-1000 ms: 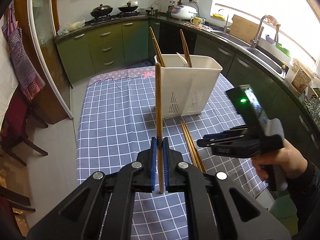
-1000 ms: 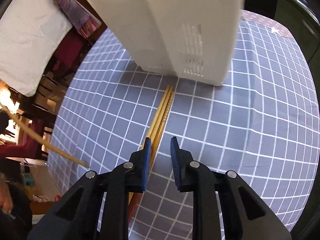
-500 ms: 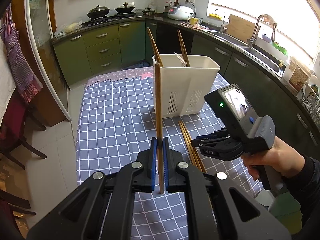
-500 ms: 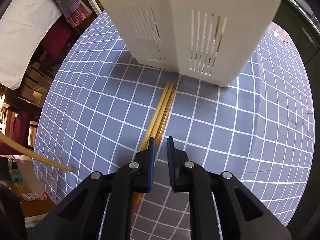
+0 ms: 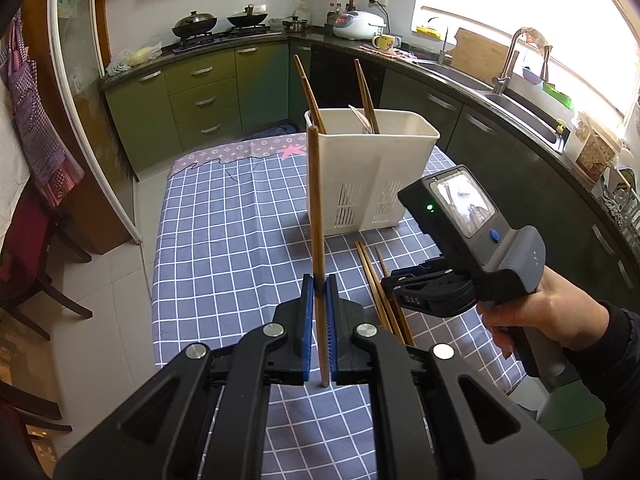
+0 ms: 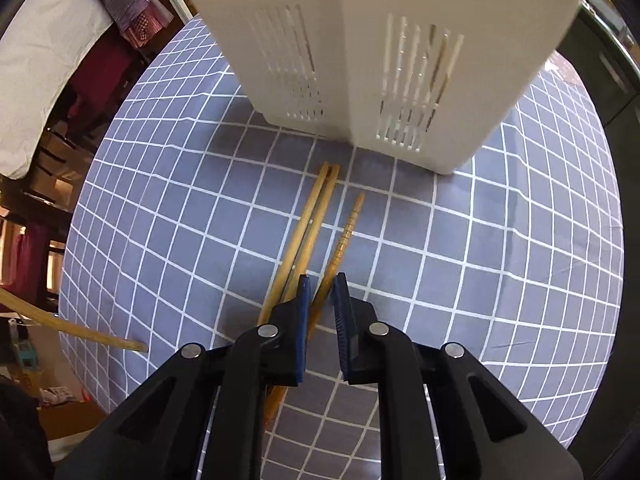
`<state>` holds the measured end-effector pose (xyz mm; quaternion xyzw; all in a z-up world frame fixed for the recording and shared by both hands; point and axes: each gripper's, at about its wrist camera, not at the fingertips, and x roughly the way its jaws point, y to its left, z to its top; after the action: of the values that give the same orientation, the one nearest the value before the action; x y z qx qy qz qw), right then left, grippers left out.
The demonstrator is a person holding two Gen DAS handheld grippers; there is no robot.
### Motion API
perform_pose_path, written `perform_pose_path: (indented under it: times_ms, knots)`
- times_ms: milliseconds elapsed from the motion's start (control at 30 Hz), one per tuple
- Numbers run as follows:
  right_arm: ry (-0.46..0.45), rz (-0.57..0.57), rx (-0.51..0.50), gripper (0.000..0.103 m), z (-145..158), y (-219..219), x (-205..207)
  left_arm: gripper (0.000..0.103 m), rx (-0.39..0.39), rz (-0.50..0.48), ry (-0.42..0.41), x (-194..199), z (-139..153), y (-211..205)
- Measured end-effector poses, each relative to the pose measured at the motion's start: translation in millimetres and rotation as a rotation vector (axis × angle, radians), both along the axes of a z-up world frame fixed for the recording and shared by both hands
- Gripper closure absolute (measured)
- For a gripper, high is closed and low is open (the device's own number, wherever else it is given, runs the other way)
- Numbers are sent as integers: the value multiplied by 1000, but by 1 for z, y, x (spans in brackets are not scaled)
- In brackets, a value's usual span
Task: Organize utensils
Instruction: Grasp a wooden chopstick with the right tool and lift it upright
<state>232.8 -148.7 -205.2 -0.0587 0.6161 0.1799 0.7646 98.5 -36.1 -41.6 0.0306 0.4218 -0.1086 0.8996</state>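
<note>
Left gripper (image 5: pixel 319 285) clamps an upright chopstick (image 5: pixel 315 200); right gripper (image 6: pixel 320 285), narrow, straddles a grooved chopstick (image 6: pixel 346 236), contact unclear.

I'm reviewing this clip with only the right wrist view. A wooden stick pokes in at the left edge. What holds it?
Observer: The left gripper is shut on that chopstick, clamping it near one end.
Operator: I see only the white basket's sides. Is anything in it?
Observer: Yes. Two chopsticks and a pale utensil stick out of the top of the basket.
Operator: What lies beyond the table?
Observer: A kitchen counter with green cabinets.
</note>
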Motion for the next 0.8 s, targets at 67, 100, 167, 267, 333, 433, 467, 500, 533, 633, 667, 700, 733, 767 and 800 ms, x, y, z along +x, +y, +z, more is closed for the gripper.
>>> perform_pose_path:
  times_ms: [67,100,167,267,333,433,467,500,533,633,667,700,733,767,800]
  knots:
    - [-11,9,-14,89,1,5,1,97,0,3,0,0,0,1]
    - [-26,15,-28,91,1,7,1,97,0,2,1,0,0,2]
    - [-36,19,-37,93,1,5,-2,97,2,2,2,0,0,2]
    - [-40,-6,3,96,3,-3,-1,97,-2,1,5,0,-1,2]
    - [-64,-28,51,96,12,-17,-3,97,1,1,5,0,-1,1]
    - [-145,-43,111,96,44,-36,-14,97,3,0,8,1,-1,1]
    - [-172,-47,125,96,54,-40,-18,97,5,0,7,2,-1,0]
    - [-210,-55,144,96,66,-47,-23,97,6,0,7,2,-1,0]
    - [-267,-63,172,96,84,-56,-32,97,6,0,7,1,-1,0]
    - [-398,-83,212,96,120,-76,-59,97,12,0,5,1,-1,-1]
    - [-432,-89,219,96,128,-77,-68,97,13,1,4,0,-1,-1]
    - [-473,-96,220,96,135,-85,-80,97,14,1,4,0,-1,-1]
    - [-499,-100,219,96,138,-88,-88,97,16,0,3,0,-1,0]
    - [-511,-104,218,96,140,-91,-92,97,18,1,3,0,0,0]
    - [-530,-111,218,96,141,-96,-101,97,20,2,2,0,-1,-1]
